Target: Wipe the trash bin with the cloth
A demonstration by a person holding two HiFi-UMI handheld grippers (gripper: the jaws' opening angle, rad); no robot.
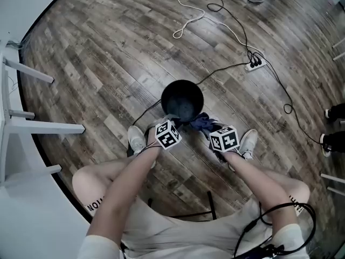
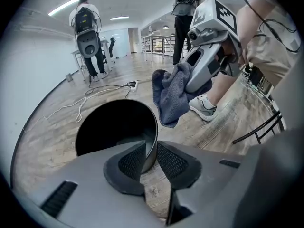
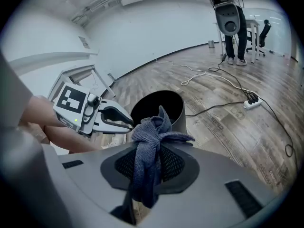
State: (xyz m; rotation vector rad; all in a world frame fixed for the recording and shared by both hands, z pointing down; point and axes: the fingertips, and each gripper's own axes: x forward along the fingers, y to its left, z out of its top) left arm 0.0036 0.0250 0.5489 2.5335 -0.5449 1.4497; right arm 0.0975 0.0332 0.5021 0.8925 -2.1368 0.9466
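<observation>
Right gripper (image 3: 148, 151), nubbly cloth (image 3: 152, 134), round bin (image 3: 180, 120)

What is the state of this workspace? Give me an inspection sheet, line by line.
Surface: wood-plank floor.
Job's things: black trash bin stands upright on the floor, nothing visible inside; dark blue cloth hangs bunched beside its rim.
Clutter: nothing seen.
Grippers: left claw shut on the bin's rim, one jaw inside and one outside; right claw shut on the cloth.
Cables: white cord looped on the floor; black cables run to a power strip beyond the bin.
Surroundings: white frame legs at the left; people standing in the background.
</observation>
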